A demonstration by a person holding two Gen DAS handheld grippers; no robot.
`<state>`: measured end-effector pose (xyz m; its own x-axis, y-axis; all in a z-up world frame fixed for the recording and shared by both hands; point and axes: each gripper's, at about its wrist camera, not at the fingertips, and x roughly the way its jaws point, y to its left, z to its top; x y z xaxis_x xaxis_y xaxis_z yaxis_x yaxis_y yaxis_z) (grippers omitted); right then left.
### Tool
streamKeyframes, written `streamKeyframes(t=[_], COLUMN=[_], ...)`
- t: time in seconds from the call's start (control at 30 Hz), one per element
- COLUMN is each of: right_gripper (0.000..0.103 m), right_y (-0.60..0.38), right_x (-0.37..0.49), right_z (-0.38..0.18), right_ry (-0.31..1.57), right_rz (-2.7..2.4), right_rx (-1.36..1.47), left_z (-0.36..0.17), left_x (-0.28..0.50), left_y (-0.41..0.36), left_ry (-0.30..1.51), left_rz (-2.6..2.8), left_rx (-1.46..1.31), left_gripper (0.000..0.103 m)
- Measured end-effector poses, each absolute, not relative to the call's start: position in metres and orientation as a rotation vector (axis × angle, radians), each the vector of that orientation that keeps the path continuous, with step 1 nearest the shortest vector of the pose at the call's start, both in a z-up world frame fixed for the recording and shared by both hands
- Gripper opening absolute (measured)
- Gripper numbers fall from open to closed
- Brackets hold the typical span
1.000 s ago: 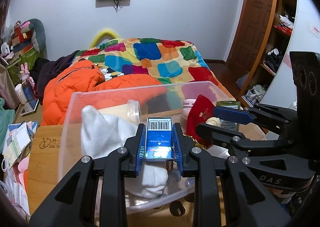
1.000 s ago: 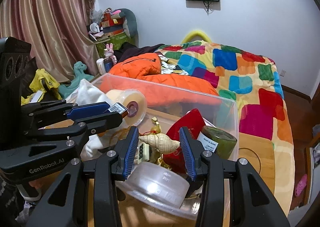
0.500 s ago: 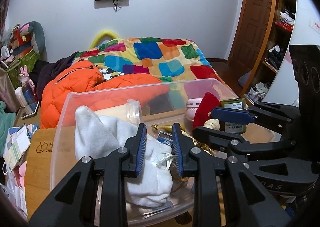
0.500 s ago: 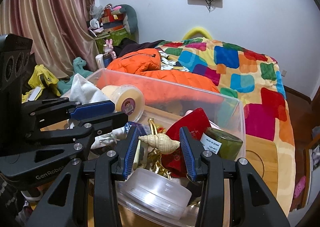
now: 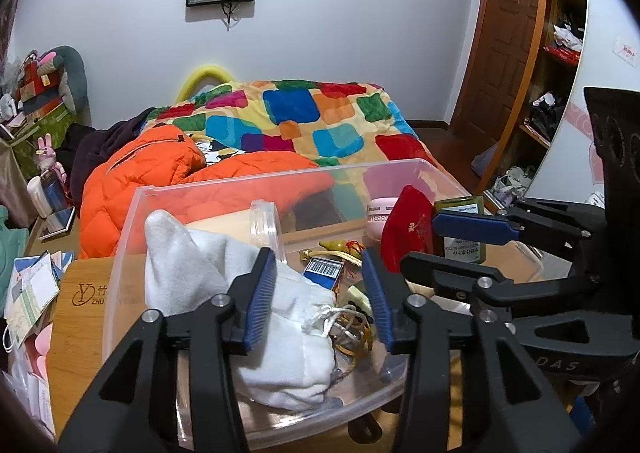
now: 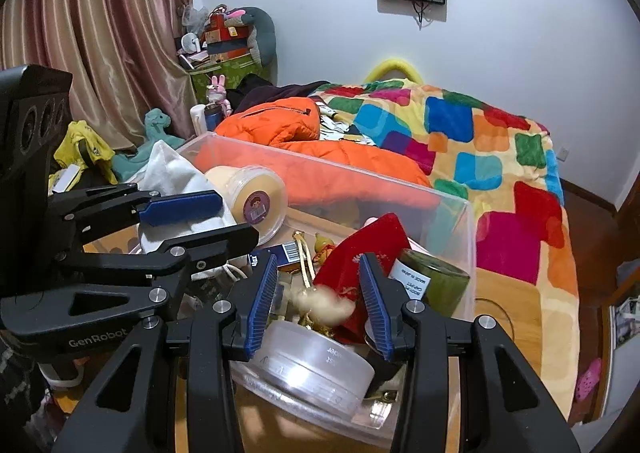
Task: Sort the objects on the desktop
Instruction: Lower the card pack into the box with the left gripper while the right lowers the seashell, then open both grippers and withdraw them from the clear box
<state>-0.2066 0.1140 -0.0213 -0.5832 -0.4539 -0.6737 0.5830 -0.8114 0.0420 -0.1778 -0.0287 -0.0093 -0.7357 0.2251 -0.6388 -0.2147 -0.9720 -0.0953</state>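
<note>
Shell (image 6: pixel 324 303) blurring between my right claw (image 6: pixel 320 305) pads, over clear bin (image 5: pixel 280 177); cannot tell whether pads are gripping it. Left claw (image 5: pixel 320 293) jaws just been opening, nothing between them; blue box (image 5: pixel 324 271) lying in bin beyond. Am judging drop-off step in hand. Next: seeing shell into bin, lifting both claws clear.

I see a clear, glossy plastic bin (image 5: pixel 132 253) on a smooth, matt wooden table (image 5: pixel 80 317). Inside the bin, a white pouch (image 5: pixel 280 337) looks like soft, matt cloth; beside it, a blue box (image 5: pixel 322 273) has a glossy printed finish.
</note>
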Motion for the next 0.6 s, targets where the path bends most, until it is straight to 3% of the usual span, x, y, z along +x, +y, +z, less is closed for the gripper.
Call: streamKeyframes(t=[0.33, 0.6], right_gripper=[0.060, 0.070], right_y=[0.123, 0.128], right_x=[-0.192, -0.175], right_z=[-0.008, 0.000], right_ry=[0.273, 0.285], right_rz=[-2.425, -2.449], right_rx=[0.889, 0.883], left_z=[-0.002, 0.002], left_x=[-0.169, -0.155], left_y=[-0.034, -0.032], left_ry=[-0.038, -0.029], left_rz=[2.757, 2.773], left_rx=[-1.000, -0.988], left_gripper=[0.071, 0.082])
